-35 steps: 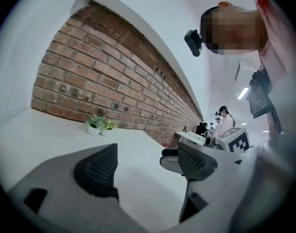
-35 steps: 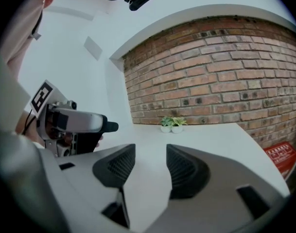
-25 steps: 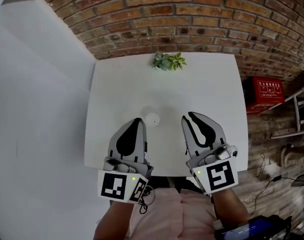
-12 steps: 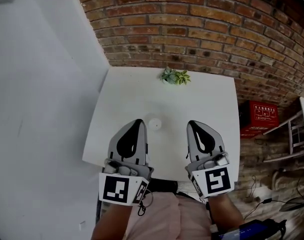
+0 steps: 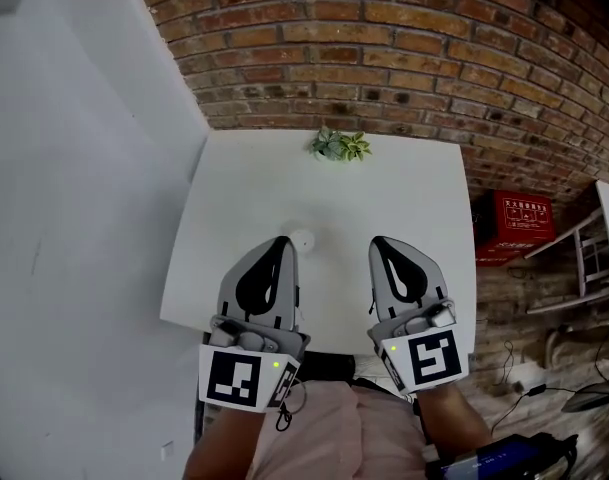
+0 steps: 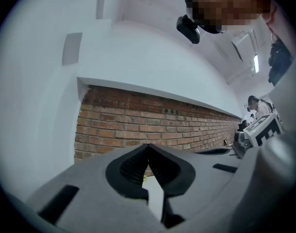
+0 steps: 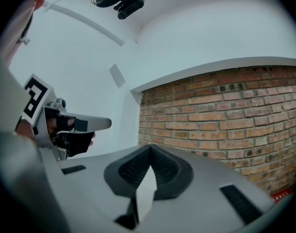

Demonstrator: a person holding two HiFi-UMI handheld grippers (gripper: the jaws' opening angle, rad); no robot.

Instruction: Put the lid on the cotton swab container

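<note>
Looking along the grey plastic left gripper (image 5: pixel 282 242), we find its jaws pressed together tip to tip, with nothing caught between them and only pale background showing through the opening behind the tips. The grey plastic right gripper (image 5: pixel 382 241) is the same, its jaws closed on each other and empty. In the head view both sit in the lower middle of the frame, side by side and apart, pointing toward the top, each with its black-and-white marker cube nearest the bottom edge. The small white round cotton swab container (image 5: pixel 303 238) stands near the centre of the frame, just right of the left gripper's tip and between the two grippers. We cannot tell whether that tip touches it, and it is too small for us to see whether its lid is on. Under everything lies the white square table (image 5: pixel 404 183). A green leafy plant (image 5: pixel 339 146) sits at the table's far edge, upper middle, against the red brick wall (image 5: pixel 404 48) that fills the top. A plain white wall (image 5: pixel 74 228) takes the left side, and a red box (image 5: pixel 524 223) shows at the right, beyond the table.
</note>
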